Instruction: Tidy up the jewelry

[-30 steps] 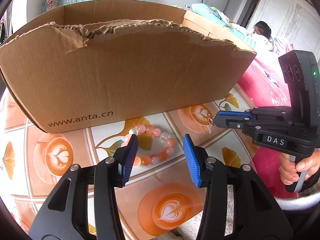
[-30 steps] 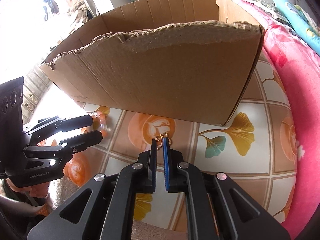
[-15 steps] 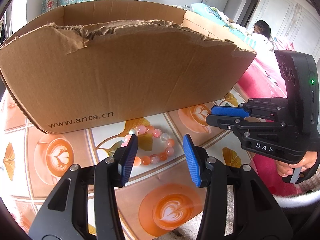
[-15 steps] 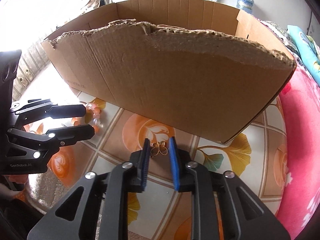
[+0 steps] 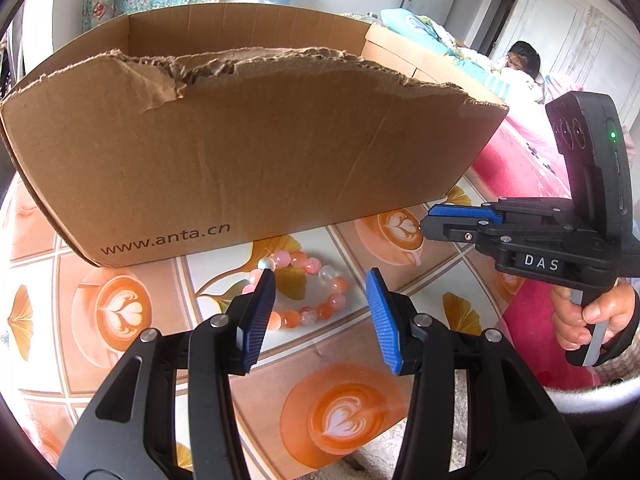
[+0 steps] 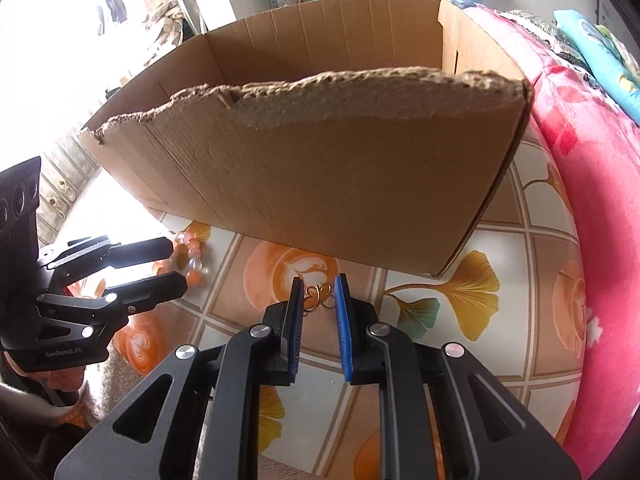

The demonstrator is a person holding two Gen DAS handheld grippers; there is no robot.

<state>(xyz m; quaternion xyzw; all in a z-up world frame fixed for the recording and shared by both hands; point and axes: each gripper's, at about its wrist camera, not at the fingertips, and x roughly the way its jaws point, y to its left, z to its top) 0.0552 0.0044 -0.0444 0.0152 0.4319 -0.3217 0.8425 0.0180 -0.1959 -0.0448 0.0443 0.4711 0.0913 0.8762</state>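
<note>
The right gripper (image 6: 318,292) is seen with its blue pads a narrow gap apart, a small tangle of gold wire earrings (image 6: 319,298) lying on the desk between the tips, seemingly untouched by either pad. The left gripper (image 5: 320,284) is held wider apart above a bracelet of pink, orange and white round beads (image 5: 304,292), which rests just in front of a torn brown cardboard box (image 5: 248,160) on the tiled-pattern desk (image 5: 344,408). The earrings are judged light, thin and easily bent or dropped, best pinched across the looped middle. The bracelet looks smooth and floppy, best taken across one strand of beads. The earrings are shown only in the right wrist view; the hand (image 5: 592,316) on the right gripper's handle appears only in the left.
</note>
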